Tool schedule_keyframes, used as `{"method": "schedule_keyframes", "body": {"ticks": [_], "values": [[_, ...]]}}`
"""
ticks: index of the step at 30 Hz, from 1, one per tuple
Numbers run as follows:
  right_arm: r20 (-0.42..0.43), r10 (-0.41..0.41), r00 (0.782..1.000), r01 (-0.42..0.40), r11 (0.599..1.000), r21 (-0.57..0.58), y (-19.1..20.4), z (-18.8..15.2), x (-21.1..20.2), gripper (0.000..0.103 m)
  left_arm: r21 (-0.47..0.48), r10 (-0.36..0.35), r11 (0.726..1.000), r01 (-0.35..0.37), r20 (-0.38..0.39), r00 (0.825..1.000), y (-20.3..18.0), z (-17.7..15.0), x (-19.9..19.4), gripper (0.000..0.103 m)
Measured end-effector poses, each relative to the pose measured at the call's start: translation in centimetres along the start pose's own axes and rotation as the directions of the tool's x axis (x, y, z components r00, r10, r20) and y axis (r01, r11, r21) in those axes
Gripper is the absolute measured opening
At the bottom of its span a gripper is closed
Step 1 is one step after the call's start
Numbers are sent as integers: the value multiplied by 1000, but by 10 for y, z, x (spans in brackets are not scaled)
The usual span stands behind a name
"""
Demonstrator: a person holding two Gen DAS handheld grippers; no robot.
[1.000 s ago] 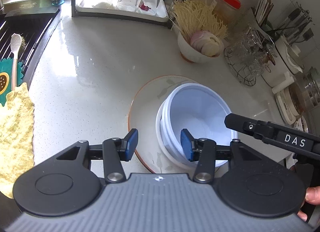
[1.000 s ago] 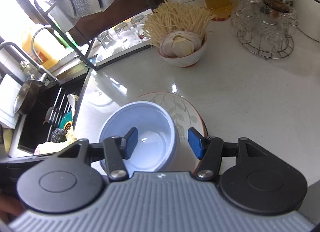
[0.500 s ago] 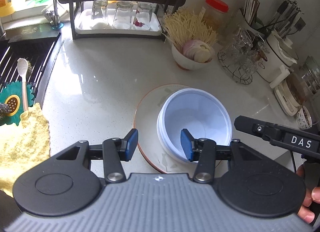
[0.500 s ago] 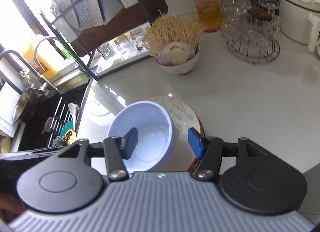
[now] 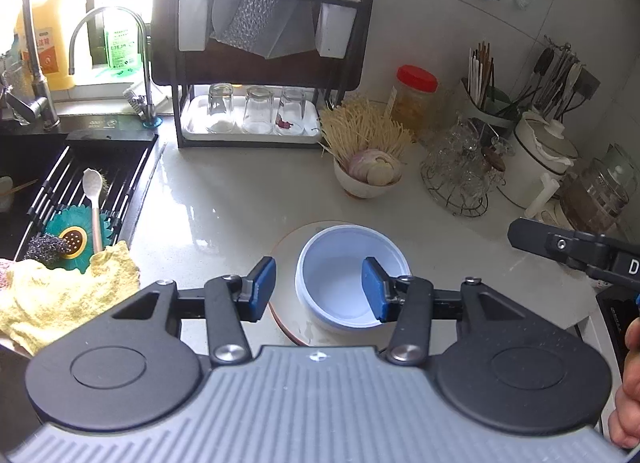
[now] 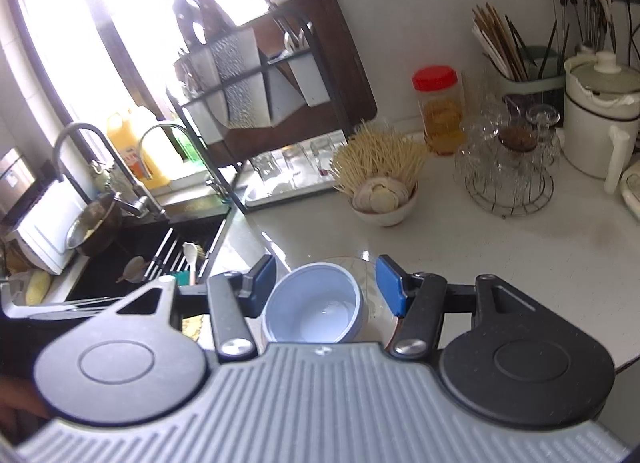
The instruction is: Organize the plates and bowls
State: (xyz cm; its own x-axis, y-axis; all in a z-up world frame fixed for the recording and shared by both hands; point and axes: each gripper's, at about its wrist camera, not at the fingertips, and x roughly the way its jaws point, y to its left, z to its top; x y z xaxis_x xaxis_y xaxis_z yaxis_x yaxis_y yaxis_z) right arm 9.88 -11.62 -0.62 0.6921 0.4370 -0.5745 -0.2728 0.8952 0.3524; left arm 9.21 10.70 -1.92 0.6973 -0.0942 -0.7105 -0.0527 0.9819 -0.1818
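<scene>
Both hand-held grippers, left (image 5: pixel 319 289) and right (image 6: pixel 326 284), released above blue bowl (image 5: pixel 352 287) on plate (image 5: pixel 286 251); next grasp: pinch rim squarely.

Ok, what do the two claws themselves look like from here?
Both match: the left claw and right claw have blue rectangular pads on black linkage arms with silver pivot screws, two round black housings, and a ribbed grey body. In the left view, the other unit's black bar shows white lettering. No cables or sleeves visible.

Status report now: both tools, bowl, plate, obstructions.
Left tool open, empty. Right tool open, empty. Blue bowl sits on plate. Nothing blocking.
</scene>
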Motion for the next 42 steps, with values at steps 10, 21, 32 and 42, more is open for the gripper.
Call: {"method": "schedule_keyframes", "body": {"ticks": [10,21,32,42], "values": [[39,63,997,-61,997,-53,-9,-22,-61,59,-26,86,996,-84,106,991,-37,-38,-67,55],[36,63,997,-60,996,-71,-27,-59,-103,59,-27,115,993,-112,126,985,-75,-87,-106,55],[26,52,998,-49,993,-106,-35,-83,-133,59,-44,113,993,-109,120,986,-96,-122,-127,55],[20,51,999,-48,993,-111,-35,-92,-134,59,-27,108,994,-106,111,988,-102,-131,-132,57]]}}
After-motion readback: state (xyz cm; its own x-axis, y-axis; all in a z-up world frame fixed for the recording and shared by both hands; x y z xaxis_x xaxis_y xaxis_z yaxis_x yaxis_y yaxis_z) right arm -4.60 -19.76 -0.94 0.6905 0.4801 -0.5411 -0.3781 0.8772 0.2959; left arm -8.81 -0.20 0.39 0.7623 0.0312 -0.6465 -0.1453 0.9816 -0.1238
